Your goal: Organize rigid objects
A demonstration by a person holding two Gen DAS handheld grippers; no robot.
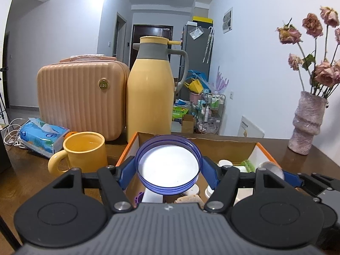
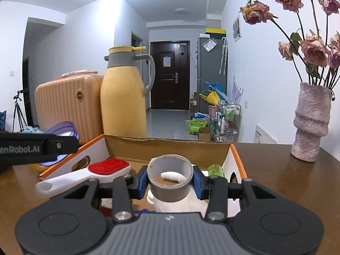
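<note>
The left gripper (image 1: 169, 166) is clamped on a blue jar lid (image 1: 168, 163), its blue pads pressing the rim from both sides; the lid is tilted with its white inner face toward the camera, held above the near left part of the cardboard box (image 1: 212, 143). The right gripper (image 2: 170, 180) grips a roll of grey tape (image 2: 170, 180), hole upward, held over the same box (image 2: 170, 146), and through the ring a small white piece shows below. Inside the box, in the right wrist view, a white-handled brush with a red pad (image 2: 85, 175) rests across the left wall, its handle poking out over the table, and a small green bottle (image 2: 215, 170) sits near the right wall. Left of the box stands a yellow mug (image 1: 85, 153), with a tissue pack (image 1: 42, 136) just beyond it. Behind the box rise a yellow thermos jug (image 1: 149, 93) and a peach ribbed case (image 1: 80, 97), standing close side by side. A pink vase of dried roses (image 2: 311, 125) stands on the brown table (image 2: 286, 180), well apart to the right
</note>
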